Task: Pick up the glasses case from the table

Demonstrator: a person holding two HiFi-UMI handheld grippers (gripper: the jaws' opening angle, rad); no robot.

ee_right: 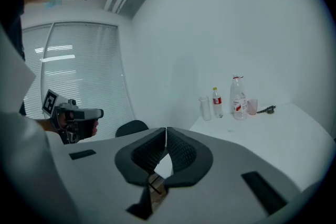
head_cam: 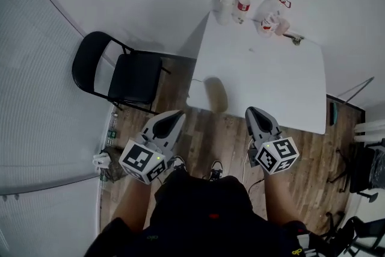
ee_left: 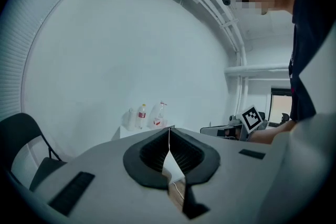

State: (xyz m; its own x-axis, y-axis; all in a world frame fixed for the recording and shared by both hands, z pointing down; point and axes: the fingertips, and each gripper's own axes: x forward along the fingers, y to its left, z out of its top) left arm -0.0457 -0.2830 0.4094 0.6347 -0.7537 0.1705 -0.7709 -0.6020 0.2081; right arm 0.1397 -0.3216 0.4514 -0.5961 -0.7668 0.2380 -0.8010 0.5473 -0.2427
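Note:
A white table (head_cam: 271, 81) stands ahead of me over a wooden floor. No glasses case shows clearly. A greyish oval patch (head_cam: 215, 95) lies near the table's front left corner, and I cannot tell whether it is an object or a shadow. My left gripper (head_cam: 178, 112) hangs over the floor just short of that corner; its jaws meet at the tips with nothing between them (ee_left: 169, 131). My right gripper (head_cam: 251, 110) hovers at the table's front edge, also shut and empty (ee_right: 166, 129). A small dark object (head_cam: 295, 39) lies at the far right of the table.
Along the table's far edge stand a red-labelled bottle (head_cam: 242, 6), a clear container (head_cam: 221, 9), a larger bottle (head_cam: 271, 12) and a pink cup (head_cam: 281, 26). A black folding chair (head_cam: 129, 72) sits left of the table. Dark gear (head_cam: 367, 165) stands on the floor at the right.

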